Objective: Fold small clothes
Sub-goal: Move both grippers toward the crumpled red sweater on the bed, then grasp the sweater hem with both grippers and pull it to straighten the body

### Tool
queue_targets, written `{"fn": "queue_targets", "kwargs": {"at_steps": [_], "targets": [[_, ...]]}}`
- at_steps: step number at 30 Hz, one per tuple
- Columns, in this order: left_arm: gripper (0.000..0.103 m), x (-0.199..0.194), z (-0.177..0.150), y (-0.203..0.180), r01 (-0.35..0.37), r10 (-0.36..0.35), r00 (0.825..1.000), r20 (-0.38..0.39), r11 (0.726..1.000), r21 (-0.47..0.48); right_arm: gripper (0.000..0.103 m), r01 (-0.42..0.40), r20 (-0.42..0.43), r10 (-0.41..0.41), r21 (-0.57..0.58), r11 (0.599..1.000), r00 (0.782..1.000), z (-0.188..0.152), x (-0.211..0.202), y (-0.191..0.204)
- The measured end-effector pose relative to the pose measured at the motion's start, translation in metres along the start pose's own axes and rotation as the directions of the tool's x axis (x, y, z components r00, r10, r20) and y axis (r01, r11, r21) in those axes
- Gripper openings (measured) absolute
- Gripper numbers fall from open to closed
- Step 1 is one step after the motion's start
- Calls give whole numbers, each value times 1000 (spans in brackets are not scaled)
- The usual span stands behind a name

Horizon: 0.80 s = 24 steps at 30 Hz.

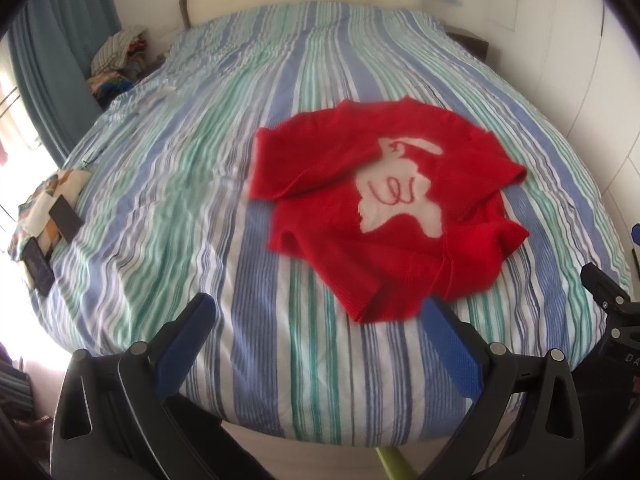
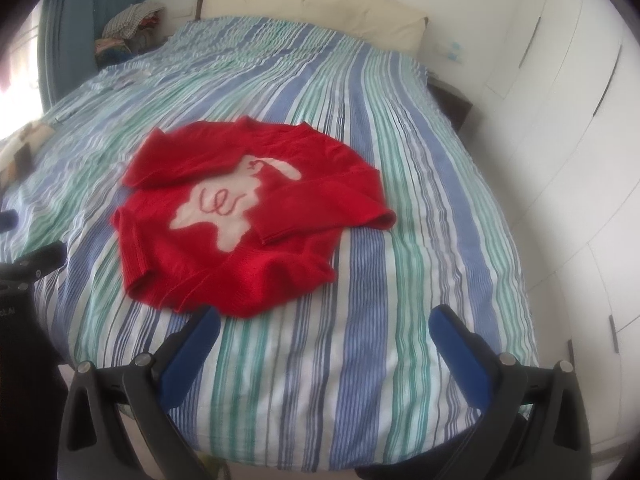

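Observation:
A small red sweater [image 1: 384, 216] [image 2: 240, 224] with a white animal shape on its front lies on the striped bed cover, both sleeves folded across the body. My left gripper [image 1: 320, 320] hovers open above the bed's near edge, its right fingertip just short of the sweater's hem. My right gripper [image 2: 324, 324] is also open and holds nothing; the sweater lies ahead and to its left. The other gripper's black body shows at the right edge of the left wrist view [image 1: 616, 312] and at the left edge of the right wrist view [image 2: 28, 276].
The bed [image 1: 200, 200] [image 2: 420, 200] has a blue, green and white striped cover. A patterned cloth with dark flat objects [image 1: 48, 220] lies at its left edge. A pile of clothes [image 1: 116, 56] sits at the far left. White wardrobe doors [image 2: 580, 140] stand to the right.

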<state>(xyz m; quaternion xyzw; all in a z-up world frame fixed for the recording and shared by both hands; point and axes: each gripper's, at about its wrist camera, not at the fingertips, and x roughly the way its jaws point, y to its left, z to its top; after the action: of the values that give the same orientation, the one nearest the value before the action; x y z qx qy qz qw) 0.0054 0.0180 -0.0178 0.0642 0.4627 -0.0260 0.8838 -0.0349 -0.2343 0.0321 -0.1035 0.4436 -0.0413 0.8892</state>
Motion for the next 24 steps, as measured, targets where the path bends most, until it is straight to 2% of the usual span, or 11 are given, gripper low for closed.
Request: {"fn": "queue_targets", "kwargs": {"at_steps": [9, 14, 18, 21, 23, 24], "targets": [[103, 13, -2, 3, 17, -17, 999, -27, 1000, -10, 103, -6, -15, 6, -4, 1000, 1000, 0, 6, 1], [102, 30, -4, 31, 133, -139, 989, -54, 985, -105, 103, -91, -46, 93, 26, 995, 995, -2, 21, -4], [102, 48, -1, 37, 158, -163, 984, -65, 985, -72, 103, -124, -27, 124, 3, 992, 992, 2, 32, -8], [102, 85, 7, 21, 220, -222, 965, -137, 975, -26, 103, -214, -26, 213, -88, 973, 977, 17, 61, 0], [101, 112, 9, 7, 267, -265, 946, -186, 964, -11, 102, -312, -103, 299, -149, 938, 949, 29, 97, 12], [100, 123, 9, 1, 264, -259, 945, -201, 965, -2, 102, -345, -141, 324, -166, 924, 936, 34, 118, 17]]}}
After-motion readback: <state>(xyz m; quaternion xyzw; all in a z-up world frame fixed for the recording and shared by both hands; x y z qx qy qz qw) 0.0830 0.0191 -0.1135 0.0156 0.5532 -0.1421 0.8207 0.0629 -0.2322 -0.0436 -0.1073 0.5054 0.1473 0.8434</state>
